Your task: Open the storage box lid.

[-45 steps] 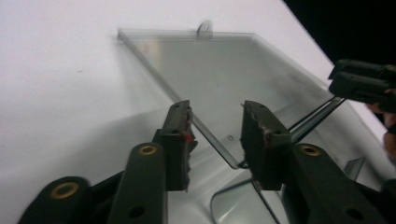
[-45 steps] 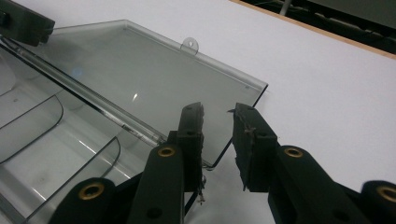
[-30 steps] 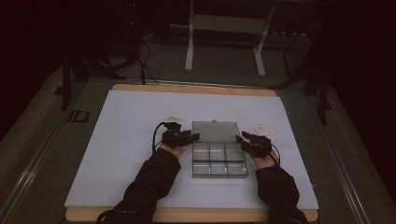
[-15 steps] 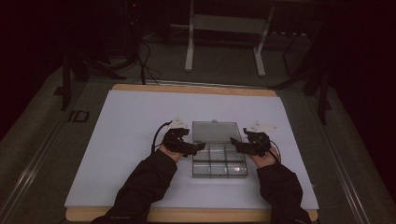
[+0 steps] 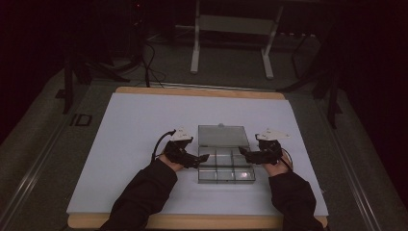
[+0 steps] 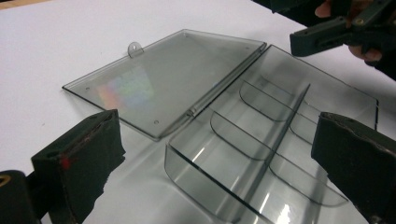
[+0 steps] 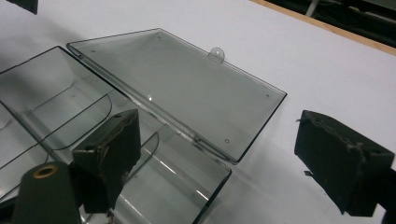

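Observation:
A clear plastic compartment box lies open mid-table, its lid (image 5: 223,135) flat on the far side and its divided tray (image 5: 225,168) nearer me. The compartments look empty. My left gripper (image 5: 204,157) is at the tray's left edge and my right gripper (image 5: 242,152) at its right edge, tips pointing inward. In the left gripper view the gripper (image 6: 219,163) is open, with the tray (image 6: 261,140) lying beyond its jaws and the lid (image 6: 163,79) to the left. The right gripper (image 7: 224,158) is open over the tray's corner (image 7: 187,186), beside the lid (image 7: 182,79).
The box rests on a white sheet (image 5: 144,125) over a wooden table (image 5: 202,91). White surface spreads on every side of the box. A metal stand (image 5: 231,43) and cables sit on the dark floor beyond the far edge.
Both grippers have moved inward and slightly nearer me, from beside the hinge line to the tray's two side edges. The box has stayed open and in place.

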{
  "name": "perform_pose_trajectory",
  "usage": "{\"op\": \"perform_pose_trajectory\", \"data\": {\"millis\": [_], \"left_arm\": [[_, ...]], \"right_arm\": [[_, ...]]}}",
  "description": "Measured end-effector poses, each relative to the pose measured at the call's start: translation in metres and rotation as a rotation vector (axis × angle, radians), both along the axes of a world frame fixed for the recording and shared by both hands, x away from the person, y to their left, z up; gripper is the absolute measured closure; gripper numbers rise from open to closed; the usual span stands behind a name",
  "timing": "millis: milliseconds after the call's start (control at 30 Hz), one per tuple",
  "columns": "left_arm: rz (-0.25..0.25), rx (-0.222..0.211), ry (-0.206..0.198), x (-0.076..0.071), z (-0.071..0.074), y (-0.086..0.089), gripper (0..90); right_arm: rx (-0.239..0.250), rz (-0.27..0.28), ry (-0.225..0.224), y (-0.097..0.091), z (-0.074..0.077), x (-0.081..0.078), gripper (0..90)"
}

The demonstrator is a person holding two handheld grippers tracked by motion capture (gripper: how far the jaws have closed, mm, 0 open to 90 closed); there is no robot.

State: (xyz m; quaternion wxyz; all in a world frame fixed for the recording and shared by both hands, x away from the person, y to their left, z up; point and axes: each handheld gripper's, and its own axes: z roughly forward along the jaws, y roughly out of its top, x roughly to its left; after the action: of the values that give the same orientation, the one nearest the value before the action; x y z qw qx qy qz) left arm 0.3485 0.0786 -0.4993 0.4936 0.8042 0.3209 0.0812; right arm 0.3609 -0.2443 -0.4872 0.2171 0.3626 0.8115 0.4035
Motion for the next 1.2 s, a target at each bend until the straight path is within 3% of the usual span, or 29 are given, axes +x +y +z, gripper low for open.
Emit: {"op": "perform_pose_trajectory", "data": {"millis": [467, 1200], "left_arm": [[-0.009, 0.006, -0.005, -0.016, -0.001, 0.013, 3.5], [-0.013, 0.046, 0.012, -0.046, -0.012, 0.038, 3.6]], "right_arm": [[0.004, 0.008, -0.01, -0.015, 0.003, -0.015, 14.3], [0.017, 0.001, -0.017, -0.049, -0.006, -0.048, 14.4]]}}
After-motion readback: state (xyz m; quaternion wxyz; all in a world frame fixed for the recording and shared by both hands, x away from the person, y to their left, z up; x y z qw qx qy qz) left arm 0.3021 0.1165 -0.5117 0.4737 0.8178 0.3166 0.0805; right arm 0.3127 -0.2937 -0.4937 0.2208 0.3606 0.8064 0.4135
